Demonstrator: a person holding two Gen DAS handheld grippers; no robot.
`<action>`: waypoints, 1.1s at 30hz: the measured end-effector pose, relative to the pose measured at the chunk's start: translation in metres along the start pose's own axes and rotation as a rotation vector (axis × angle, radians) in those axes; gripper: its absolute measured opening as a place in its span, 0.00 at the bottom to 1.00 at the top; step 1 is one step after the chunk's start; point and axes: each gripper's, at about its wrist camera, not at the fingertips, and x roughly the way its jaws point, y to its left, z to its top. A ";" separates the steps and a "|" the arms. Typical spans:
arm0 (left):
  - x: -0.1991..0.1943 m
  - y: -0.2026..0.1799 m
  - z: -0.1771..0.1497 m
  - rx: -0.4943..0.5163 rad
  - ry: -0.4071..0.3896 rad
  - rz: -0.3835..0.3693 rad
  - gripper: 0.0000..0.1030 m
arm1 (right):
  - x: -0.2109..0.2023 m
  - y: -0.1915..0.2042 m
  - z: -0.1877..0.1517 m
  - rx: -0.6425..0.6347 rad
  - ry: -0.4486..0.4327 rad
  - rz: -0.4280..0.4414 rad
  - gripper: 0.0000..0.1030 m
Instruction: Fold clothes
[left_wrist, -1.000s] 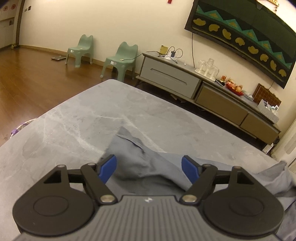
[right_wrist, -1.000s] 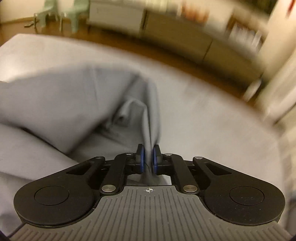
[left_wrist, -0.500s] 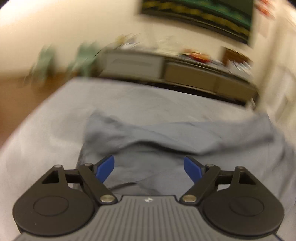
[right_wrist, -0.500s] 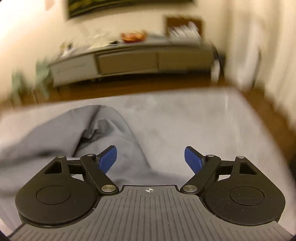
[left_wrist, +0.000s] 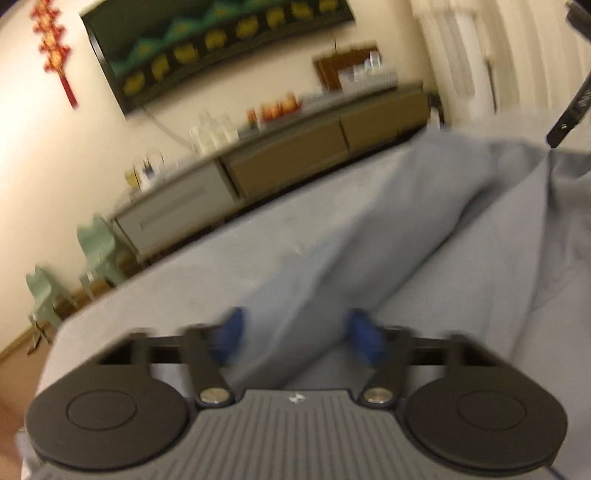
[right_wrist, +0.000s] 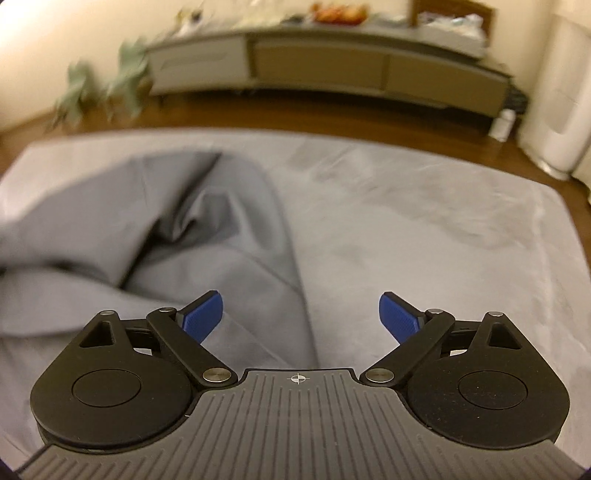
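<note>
A grey garment (left_wrist: 424, 236) lies rumpled on the grey table (left_wrist: 207, 273). In the left wrist view a long fold of it runs from the far right down between the blue pads of my left gripper (left_wrist: 299, 338), which is open around it; this view is blurred. In the right wrist view the garment (right_wrist: 155, 236) lies bunched at the left, its edge just under my right gripper (right_wrist: 301, 317), which is open and empty above the table (right_wrist: 443, 236).
A long low cabinet (right_wrist: 332, 66) stands against the far wall with glasses and fruit on top. Two small green chairs (left_wrist: 70, 273) stand on the wooden floor to the left. A white appliance (right_wrist: 557, 110) stands at the far right.
My right gripper has opened and let go of the garment, then drawn back over it. My left gripper has stayed open and swung right, now tilted, with a fold of cloth between its pads.
</note>
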 end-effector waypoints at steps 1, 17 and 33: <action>0.006 0.001 0.001 -0.016 0.015 0.011 0.02 | 0.009 0.004 0.001 -0.019 0.024 0.009 0.92; -0.118 0.172 0.014 -0.685 -0.260 0.157 0.02 | -0.144 0.108 -0.010 -0.304 -0.376 -0.041 0.02; -0.096 0.160 -0.018 -0.519 -0.059 0.151 0.04 | -0.123 0.095 -0.124 -0.076 -0.234 0.047 0.84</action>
